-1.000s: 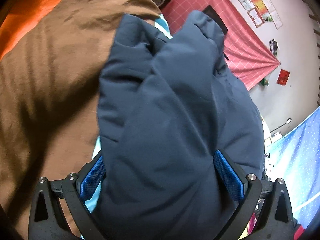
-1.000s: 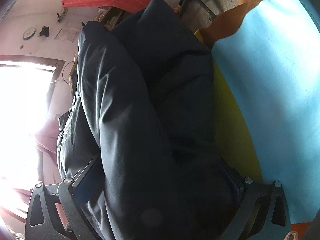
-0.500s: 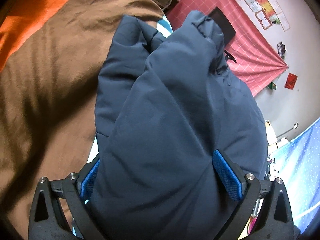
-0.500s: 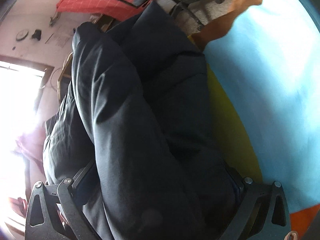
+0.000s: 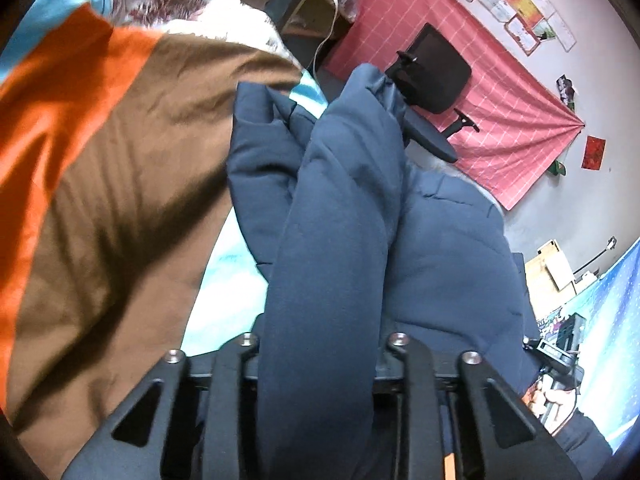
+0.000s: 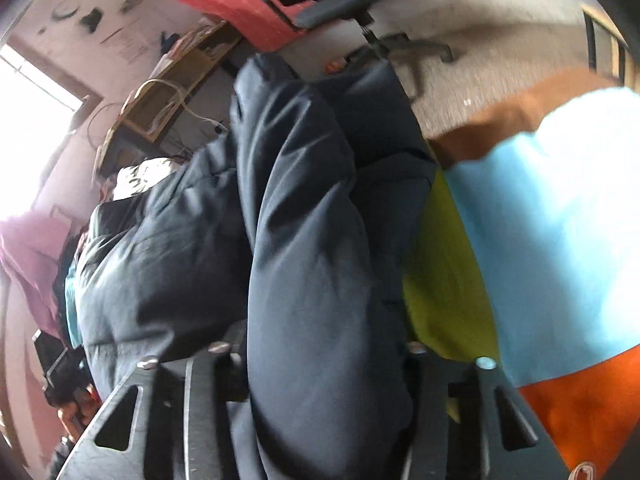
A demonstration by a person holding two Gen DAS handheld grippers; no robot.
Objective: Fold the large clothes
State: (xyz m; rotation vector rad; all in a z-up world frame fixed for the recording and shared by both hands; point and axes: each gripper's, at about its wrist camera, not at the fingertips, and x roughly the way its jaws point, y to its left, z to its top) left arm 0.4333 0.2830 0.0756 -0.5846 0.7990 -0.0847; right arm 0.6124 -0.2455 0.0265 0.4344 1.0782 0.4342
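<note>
A large dark navy padded jacket [image 5: 344, 216] fills both views, bunched in thick folds. In the left wrist view my left gripper [image 5: 320, 344] is shut on a fold of the jacket, which runs up between the jaws and hides the pads. In the right wrist view my right gripper [image 6: 320, 348] is shut on another thick fold of the same jacket [image 6: 304, 240]. The jacket hangs lifted above a bed cover with brown [image 5: 120, 184], orange, light blue [image 6: 560, 216] and yellow-green [image 6: 444, 280] panels.
A black office chair [image 5: 436, 72] stands beyond the bed before a pink-red checked cloth [image 5: 500, 120] on the wall. A wooden desk with cables [image 6: 160, 108] and a bright window [image 6: 28, 112] lie to the left in the right wrist view.
Both grippers have closed from wide open onto folds of the jacket. Both have risen and pulled back, so more of the room and bed cover shows.
</note>
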